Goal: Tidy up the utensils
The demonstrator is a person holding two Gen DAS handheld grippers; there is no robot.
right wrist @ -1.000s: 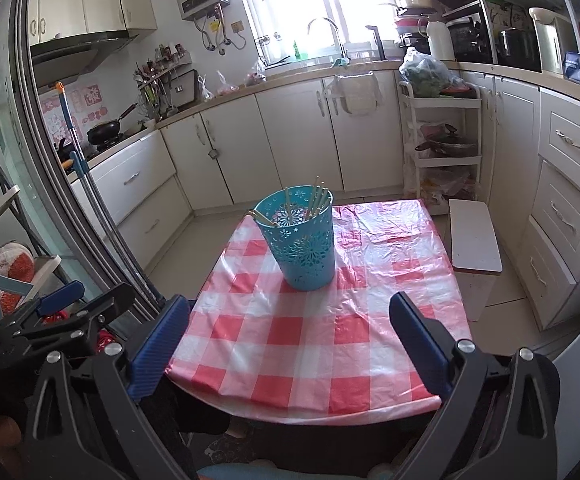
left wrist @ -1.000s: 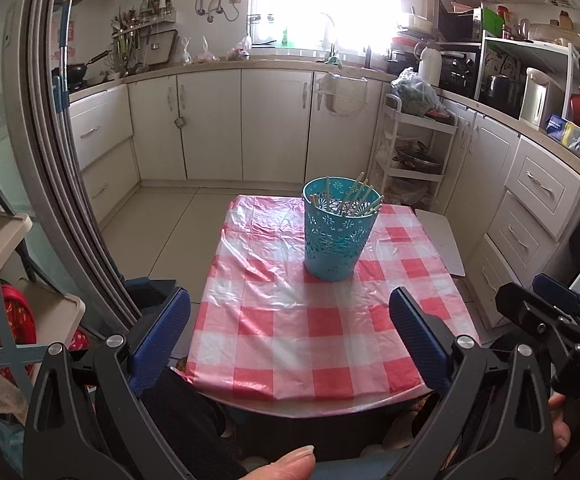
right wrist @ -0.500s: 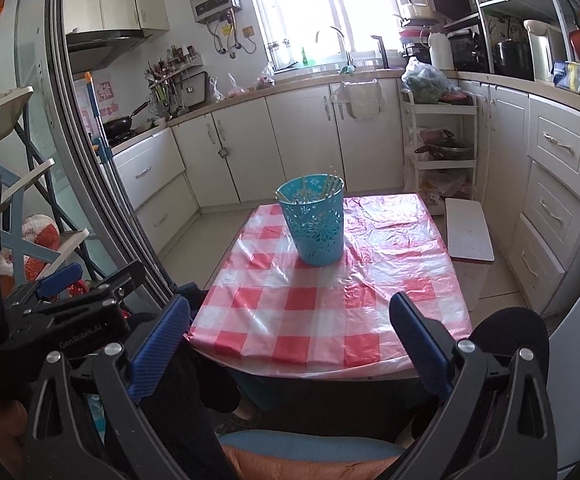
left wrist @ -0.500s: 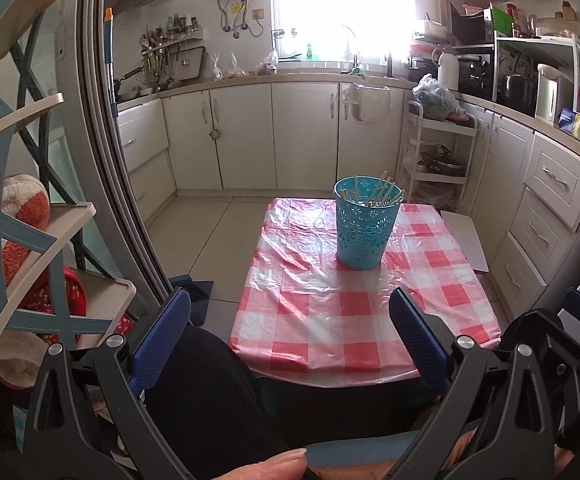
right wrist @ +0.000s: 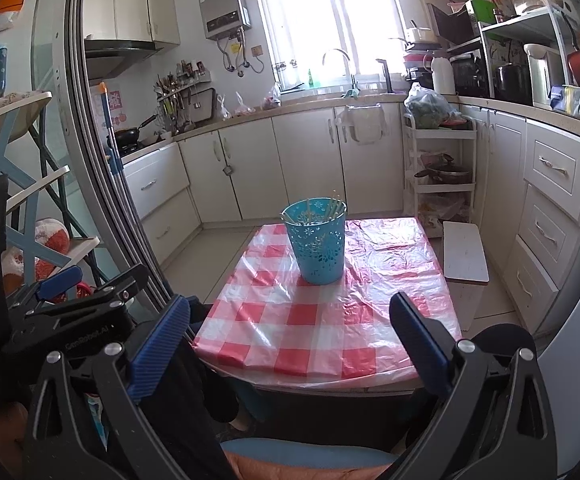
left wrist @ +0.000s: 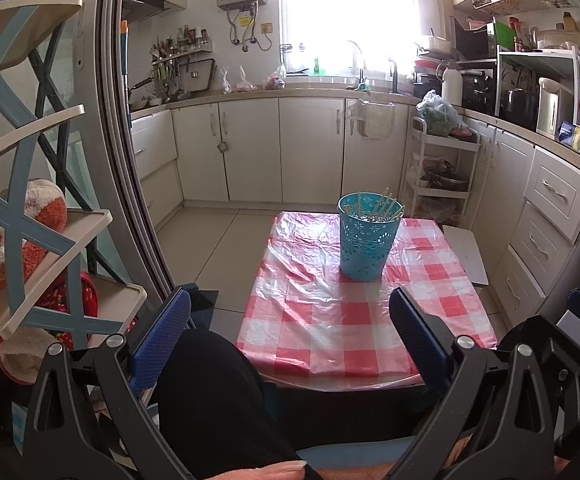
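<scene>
Left black gripper with blue finger pads (left wrist: 290,320) spread wide, gripping nothing, held low over a dark-trousered knee (left wrist: 218,392). Right black gripper with blue pads (right wrist: 290,320) likewise gaping and empty, just beside the left one. Ahead of both, a small table under a red-and-white checked plastic cloth (left wrist: 330,320). Well beyond the fingertips, upright on that cloth, a turquoise perforated plastic holder (left wrist: 366,240) with pale chopsticks (left wrist: 386,206) leaning inside

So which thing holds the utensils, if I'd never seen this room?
Find the small table with the red-and-white checked cloth in the middle of the kitchen. The only thing standing on it is a turquoise cup with flower-shaped cutouts, pale sticks poking out.
</scene>
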